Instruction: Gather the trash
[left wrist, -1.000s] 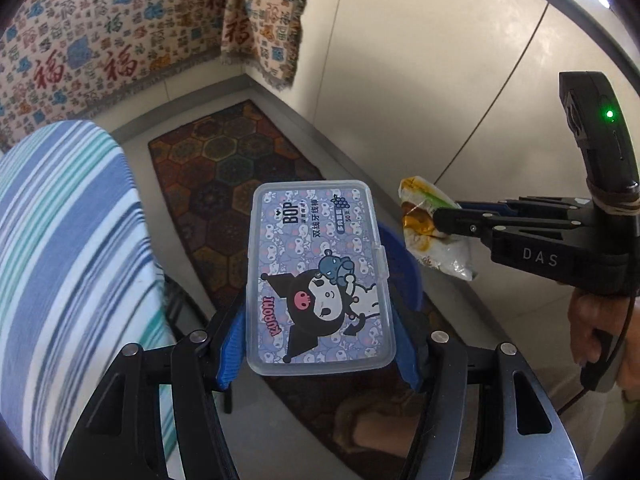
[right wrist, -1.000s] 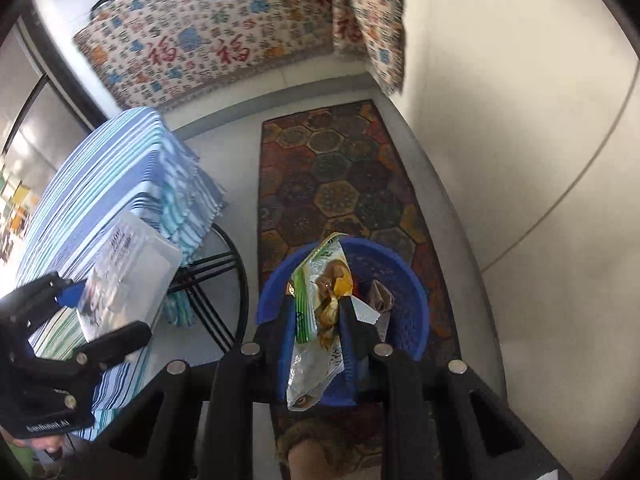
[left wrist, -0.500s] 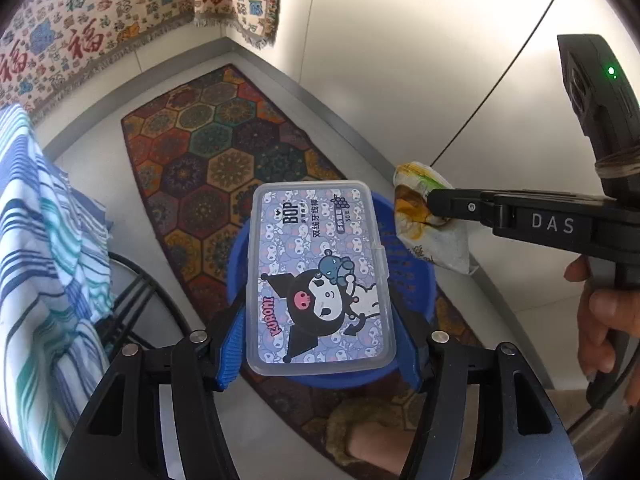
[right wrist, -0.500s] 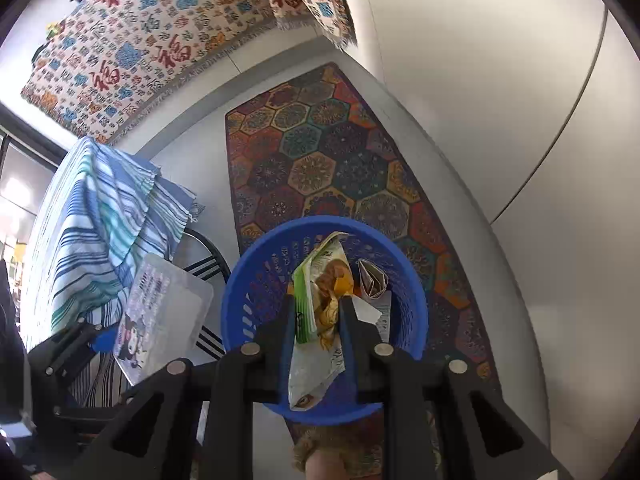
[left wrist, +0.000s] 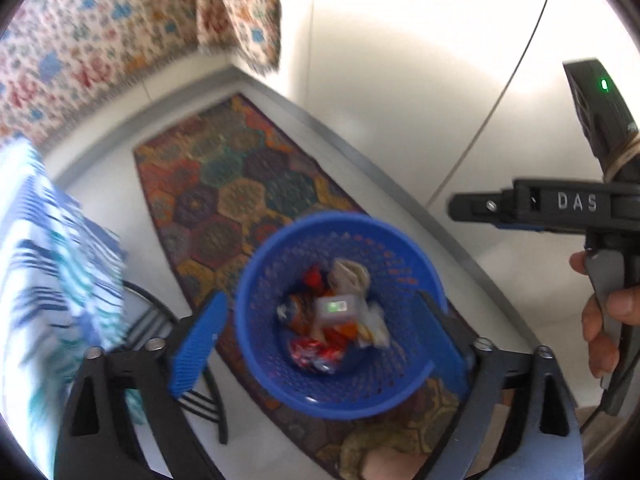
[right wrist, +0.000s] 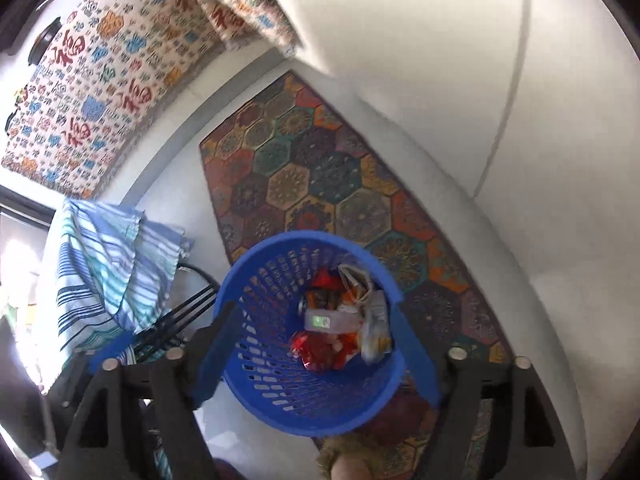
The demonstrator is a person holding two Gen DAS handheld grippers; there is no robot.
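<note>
A blue mesh trash basket (left wrist: 404,390) stands on a patterned rug, seen from above in both wrist views (right wrist: 280,396). Inside lie the clear plastic box (left wrist: 338,309), the green-and-white snack bag (right wrist: 374,326) and several red and orange wrappers (left wrist: 314,354). My left gripper (left wrist: 320,344) is open and empty right above the basket. My right gripper (right wrist: 316,340) is open and empty, also above the basket; its body shows at the right of the left wrist view (left wrist: 560,208).
A hexagon-patterned rug (right wrist: 320,176) runs along the white wall (right wrist: 480,80). A blue-striped cloth (right wrist: 104,264) covers a table with black metal legs (right wrist: 180,320) at the left. A patterned hanging cloth (right wrist: 100,80) is at the back.
Both grippers opened. The plastic box dropped from the left gripper and the snack bag from the right into the basket. Both views shifted slightly over the basket.
</note>
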